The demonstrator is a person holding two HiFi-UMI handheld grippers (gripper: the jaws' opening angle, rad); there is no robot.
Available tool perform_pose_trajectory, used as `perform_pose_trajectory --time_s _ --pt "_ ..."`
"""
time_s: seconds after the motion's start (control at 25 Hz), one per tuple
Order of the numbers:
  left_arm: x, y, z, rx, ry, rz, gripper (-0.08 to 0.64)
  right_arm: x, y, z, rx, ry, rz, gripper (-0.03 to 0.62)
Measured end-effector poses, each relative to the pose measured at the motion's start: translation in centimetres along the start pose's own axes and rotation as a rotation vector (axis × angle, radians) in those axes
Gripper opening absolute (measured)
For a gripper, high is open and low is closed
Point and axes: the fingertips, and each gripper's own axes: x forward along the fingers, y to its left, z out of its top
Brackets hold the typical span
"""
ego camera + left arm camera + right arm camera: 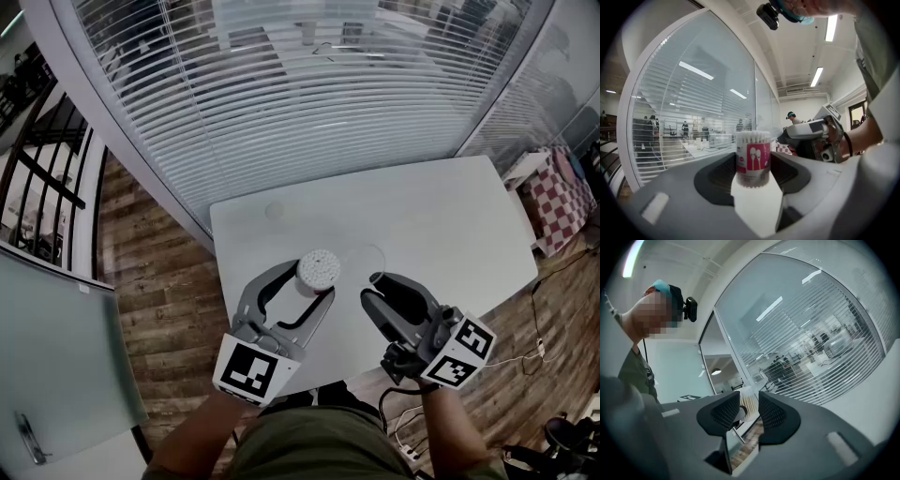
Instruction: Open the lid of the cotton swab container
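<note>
Colours here: the cotton swab container (753, 159) has a red label with white swab shapes, and the tips on top are white. The table (441, 216) is plain white and the floor (159, 281) is brown wood planks. The left gripper (311, 281) and right gripper (371, 287) are grey with black dotted pads (771, 416) and black-and-white square-patterned cubes (251, 367). There's a red-and-white checked cloth (561, 202) too.

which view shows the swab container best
The left gripper view: the container stands upright between the jaws, label and swab tips plain. The head view shows only its swab-filled top from above. The right gripper view shows at most a pale sliver of it beyond the jaws.
</note>
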Motion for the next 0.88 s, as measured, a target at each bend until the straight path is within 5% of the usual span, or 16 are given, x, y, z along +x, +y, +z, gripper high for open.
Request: perform_pose_trajectory --time_s 0.88 --pt "-0.1 0.4 0.9 0.007 -0.021 0.012 0.236 -0.5 1.3 0.3 -0.064 0.044 0.011 0.124"
